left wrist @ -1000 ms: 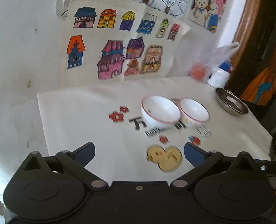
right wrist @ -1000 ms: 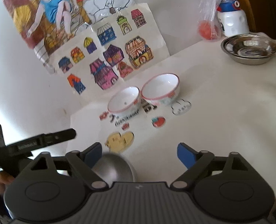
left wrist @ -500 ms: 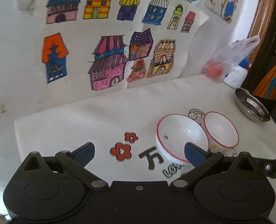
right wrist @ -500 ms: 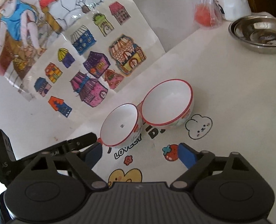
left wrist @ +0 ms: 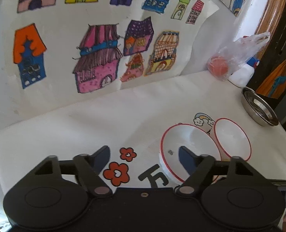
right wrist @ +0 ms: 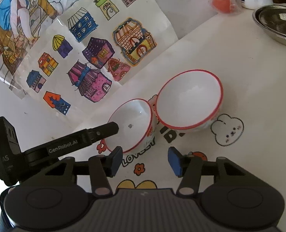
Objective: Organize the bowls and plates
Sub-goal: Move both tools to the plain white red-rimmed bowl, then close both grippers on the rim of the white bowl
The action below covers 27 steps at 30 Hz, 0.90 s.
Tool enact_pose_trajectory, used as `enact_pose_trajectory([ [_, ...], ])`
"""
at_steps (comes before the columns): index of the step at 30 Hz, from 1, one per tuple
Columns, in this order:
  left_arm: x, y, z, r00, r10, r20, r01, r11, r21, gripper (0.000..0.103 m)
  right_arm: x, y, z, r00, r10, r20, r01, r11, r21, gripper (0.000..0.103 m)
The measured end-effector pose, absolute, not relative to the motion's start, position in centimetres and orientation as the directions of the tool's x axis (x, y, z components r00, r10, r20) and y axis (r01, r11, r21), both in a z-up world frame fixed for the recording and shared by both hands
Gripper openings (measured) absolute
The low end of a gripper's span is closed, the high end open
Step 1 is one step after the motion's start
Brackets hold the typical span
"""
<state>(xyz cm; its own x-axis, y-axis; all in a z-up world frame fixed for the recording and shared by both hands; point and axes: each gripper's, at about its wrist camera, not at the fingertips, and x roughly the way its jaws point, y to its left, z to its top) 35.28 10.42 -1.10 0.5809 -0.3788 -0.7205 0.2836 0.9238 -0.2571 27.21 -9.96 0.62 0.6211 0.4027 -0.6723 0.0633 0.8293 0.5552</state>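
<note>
The left hand-held gripper (left wrist: pixel 144 154), jaws apart, straddled the nearer bowl's (left wrist: pixel 189 147) rim; it should seat deeper before closing. The right hand-held gripper (right wrist: pixel 145 161) hung spread.

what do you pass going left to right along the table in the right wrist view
left hand-held gripper → smaller white bowl → larger white bowl → bunny print → steel dish

White wall (left wrist: pixel 0 100), house drawings (left wrist: pixel 96 58), wooden frame (left wrist: pixel 266 13)
</note>
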Motion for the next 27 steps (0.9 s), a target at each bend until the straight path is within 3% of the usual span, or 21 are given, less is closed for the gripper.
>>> enact_pose_trajectory([
  [8,35.3,9.6,-1.6,0.535,-0.428,-0.728,0.317,0.901,-0.296,0.041,28.5,-9.7,0.9,0.613,0.399,-0.682,0.055,0.84,0.54,0.047],
  [15,35.3,9.0,-1.8,0.514,-0.448,-0.732,0.326,0.891,-0.316,0.021,28.8,-9.8,0.9,0.623,0.403,-0.67,0.062,0.829,0.556,0.027],
  [27,33.5,8.9,-0.8,0.542,-0.428,-0.723,0.326,0.9,-0.289,0.019,27.6,-9.7,1.5,0.639,0.409,-0.652,0.024,0.836,0.548,0.024],
])
